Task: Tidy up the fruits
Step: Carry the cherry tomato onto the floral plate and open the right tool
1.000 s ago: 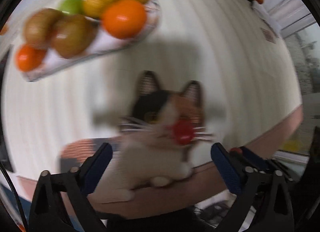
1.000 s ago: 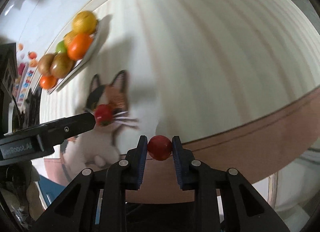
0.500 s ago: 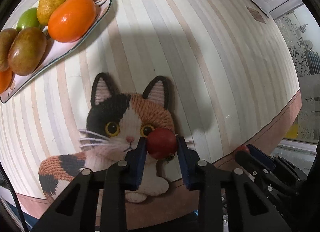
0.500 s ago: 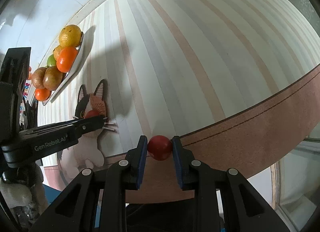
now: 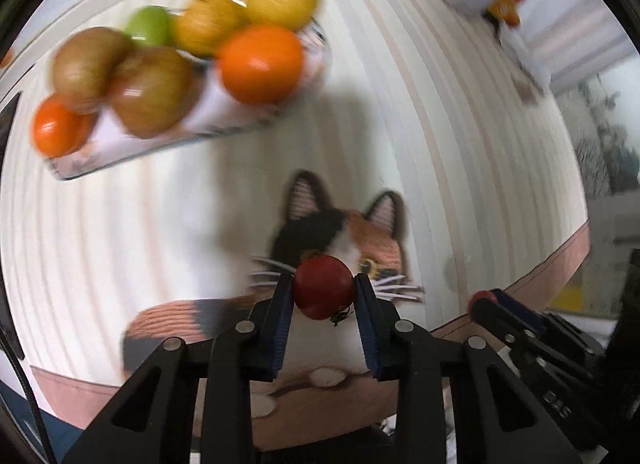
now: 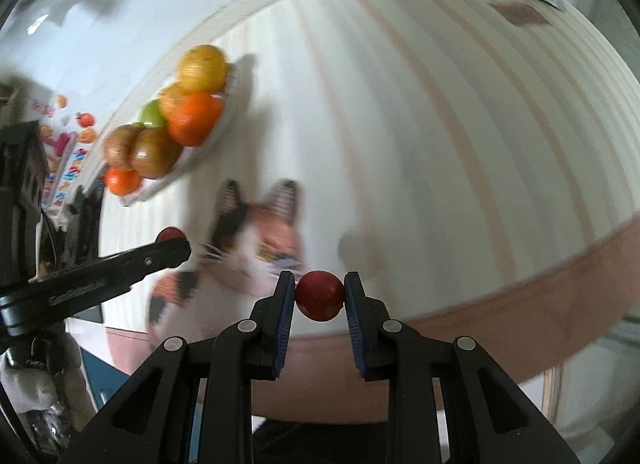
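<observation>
Both jaws grip a red tomato: the left gripper (image 5: 323, 293) its tomato (image 5: 323, 287), the right gripper (image 6: 319, 297) another (image 6: 319, 295). The fruit plate (image 5: 316, 64) lies ahead and leftward on the desk (image 5: 460, 152), nearer the left hand.

Both fisheye views look steeply down along their own fingers at the striped counter (image 5: 460, 144), from close above. Left wrist view faces the fruit tray (image 5: 120, 152) at upper left, cat mat (image 5: 360, 240) just ahead. Right wrist view sits further right; same tray (image 6: 176, 180) and mat (image 6: 276, 232) appear left of centre. Each view catches the other gripper at its edge.
</observation>
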A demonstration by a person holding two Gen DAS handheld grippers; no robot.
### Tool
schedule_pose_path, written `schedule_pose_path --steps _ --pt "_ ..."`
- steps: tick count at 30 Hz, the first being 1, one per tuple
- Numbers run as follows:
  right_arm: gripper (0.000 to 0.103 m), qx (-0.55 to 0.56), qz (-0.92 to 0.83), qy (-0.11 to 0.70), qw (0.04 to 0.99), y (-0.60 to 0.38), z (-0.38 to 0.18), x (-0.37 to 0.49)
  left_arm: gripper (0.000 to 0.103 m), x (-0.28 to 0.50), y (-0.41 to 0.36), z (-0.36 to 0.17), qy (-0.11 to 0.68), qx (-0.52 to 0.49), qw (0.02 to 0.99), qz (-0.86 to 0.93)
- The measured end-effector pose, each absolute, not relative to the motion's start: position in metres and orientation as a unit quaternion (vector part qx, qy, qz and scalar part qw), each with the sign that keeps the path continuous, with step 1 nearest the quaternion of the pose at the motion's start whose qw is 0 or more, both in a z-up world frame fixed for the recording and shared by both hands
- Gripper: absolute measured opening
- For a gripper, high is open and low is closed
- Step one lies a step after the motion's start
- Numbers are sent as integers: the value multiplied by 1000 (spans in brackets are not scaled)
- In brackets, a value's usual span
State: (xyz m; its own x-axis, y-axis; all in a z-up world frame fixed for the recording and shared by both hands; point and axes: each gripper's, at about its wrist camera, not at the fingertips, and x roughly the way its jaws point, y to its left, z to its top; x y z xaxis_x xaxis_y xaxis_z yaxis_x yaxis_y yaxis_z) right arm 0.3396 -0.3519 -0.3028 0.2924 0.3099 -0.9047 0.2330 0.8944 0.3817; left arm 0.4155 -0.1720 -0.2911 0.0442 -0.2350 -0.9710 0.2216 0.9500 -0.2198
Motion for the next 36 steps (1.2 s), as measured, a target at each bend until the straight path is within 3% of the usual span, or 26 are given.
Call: schedule_pose_path --steps 7,15,30,33,36 --pt "28 241 101 561 785 -286 -284 410 28 436 -93 -256 644 -63 754 -110" --pt "28 192 122 550 804 -226 -295 483 28 479 -19 -269 636 -141 757 -53" --pt "29 100 130 566 808 -190 -319 503 28 519 5 -304 644 -186 739 -61" --pt "36 104 132 567 806 -190 -317 502 28 520 5 -307 650 -187 734 -56" --pt "56 107 135 567 806 -188 -312 498 32 518 5 -305 651 -177 737 -47"
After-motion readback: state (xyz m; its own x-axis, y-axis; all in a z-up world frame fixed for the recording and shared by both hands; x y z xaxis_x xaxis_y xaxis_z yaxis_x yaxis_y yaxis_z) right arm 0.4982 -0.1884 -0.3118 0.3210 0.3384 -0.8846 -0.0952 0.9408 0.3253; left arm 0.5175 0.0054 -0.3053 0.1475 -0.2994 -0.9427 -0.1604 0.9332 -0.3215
